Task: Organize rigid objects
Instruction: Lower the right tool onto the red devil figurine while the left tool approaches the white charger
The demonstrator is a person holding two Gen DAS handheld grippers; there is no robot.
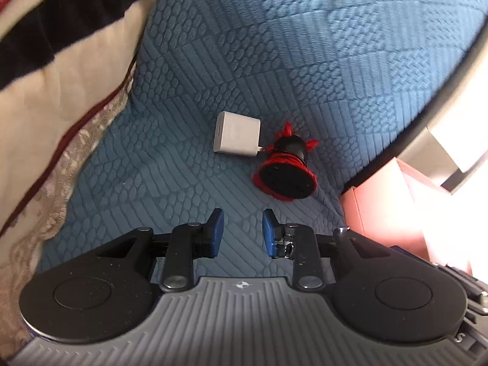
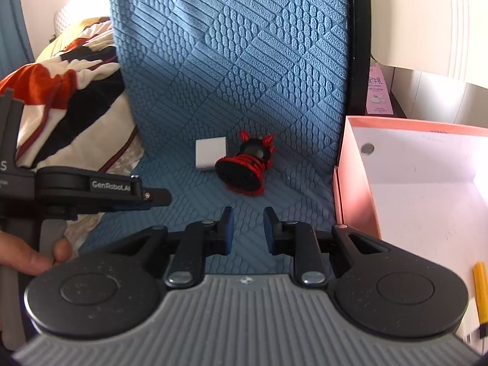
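A white charger cube (image 1: 237, 135) lies on the blue textured bed cover (image 1: 274, 45). Right beside it lies a black and red figurine (image 1: 286, 169), tipped on its side with its round base toward me. My left gripper (image 1: 242, 231) is open and empty, hovering just short of both. In the right wrist view the charger (image 2: 211, 154) and the figurine (image 2: 245, 167) lie ahead of my right gripper (image 2: 248, 228), which is open and empty. The left gripper's body (image 2: 88, 190) shows at the left, held by a hand (image 2: 33, 256).
An open pink box (image 2: 360, 167) with a white inside stands at the right edge of the bed; a coin (image 2: 367, 148) and a yellow pencil (image 2: 480, 292) lie in it. It also shows in the left wrist view (image 1: 384, 207). A patterned blanket (image 1: 61, 76) is heaped at the left.
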